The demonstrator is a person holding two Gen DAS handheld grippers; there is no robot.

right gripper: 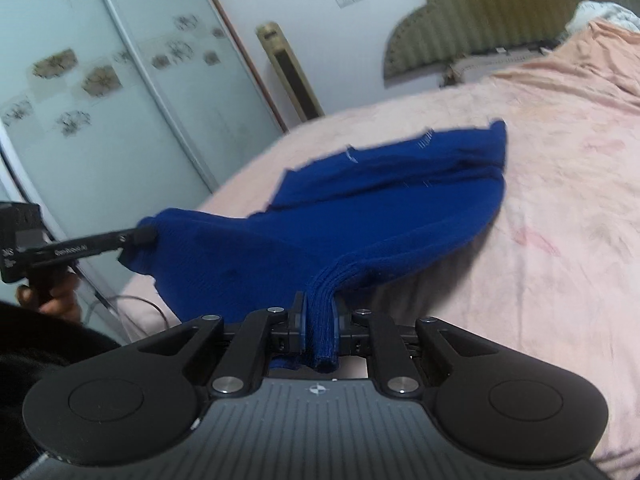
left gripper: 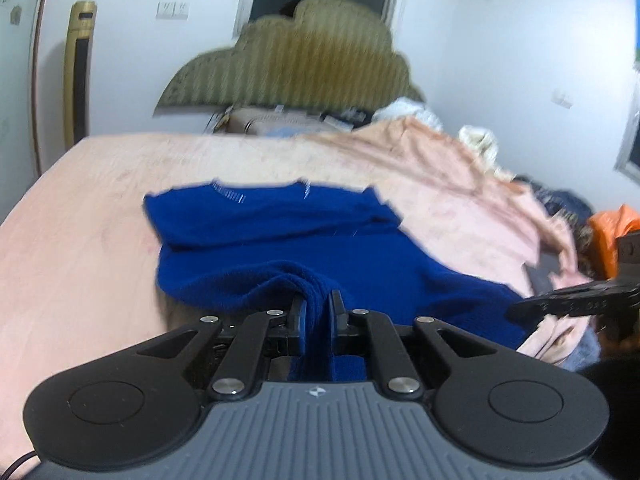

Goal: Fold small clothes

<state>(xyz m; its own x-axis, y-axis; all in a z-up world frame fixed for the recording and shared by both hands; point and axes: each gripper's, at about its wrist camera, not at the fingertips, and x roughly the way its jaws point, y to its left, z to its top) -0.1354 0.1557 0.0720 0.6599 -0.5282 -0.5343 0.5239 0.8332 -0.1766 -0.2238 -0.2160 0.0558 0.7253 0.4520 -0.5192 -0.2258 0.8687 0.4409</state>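
The left gripper and the right gripper each pinch a bunched near corner of the blue knit garment, likely to carry that edge over for a fold; its far part lies on the pink bedsheet toward twelve o'clock, below the headboard

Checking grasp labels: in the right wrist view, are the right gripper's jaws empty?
No, the right gripper is clamped on a bunched edge of the blue knitted garment.
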